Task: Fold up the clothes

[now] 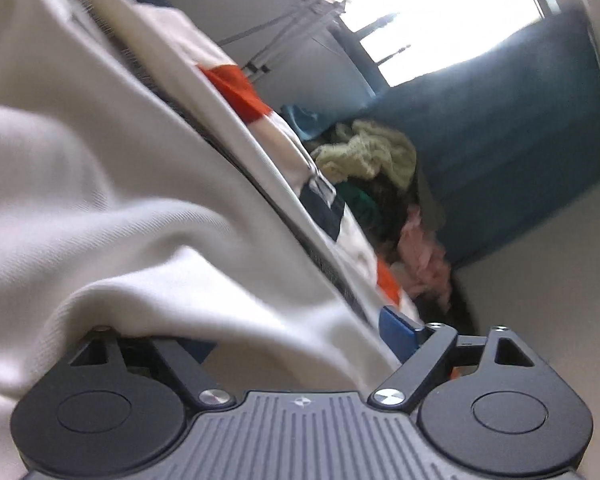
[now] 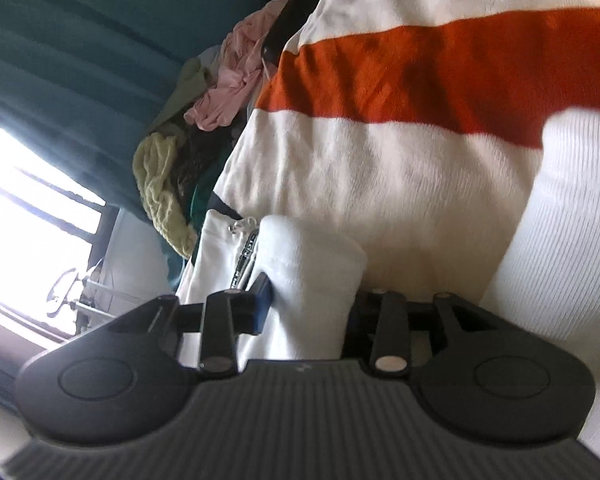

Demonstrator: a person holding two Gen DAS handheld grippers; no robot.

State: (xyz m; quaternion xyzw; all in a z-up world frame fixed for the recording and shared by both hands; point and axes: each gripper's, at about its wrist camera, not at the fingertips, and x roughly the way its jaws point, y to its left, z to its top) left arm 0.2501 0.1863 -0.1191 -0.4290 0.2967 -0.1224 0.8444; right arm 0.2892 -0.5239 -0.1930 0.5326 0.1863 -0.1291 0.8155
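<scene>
The cream zip garment lies over a striped blanket. Right gripper: jaws part-open, 1 rolled cream fold between them, contact unclear. Left gripper: jaws wide, cloth draped across, not clamped. The zipper line runs away from both grippers.

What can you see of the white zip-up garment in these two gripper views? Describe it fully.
The white zip-up garment is soft, finely ribbed off-white fabric with a metal zipper and pull along one edge. It lies bunched and creased on a bedcover striped cream, orange and dark. A rolled fold of it sits between the right gripper's jaws; another fold drapes over the left gripper, hiding one finger.
</scene>
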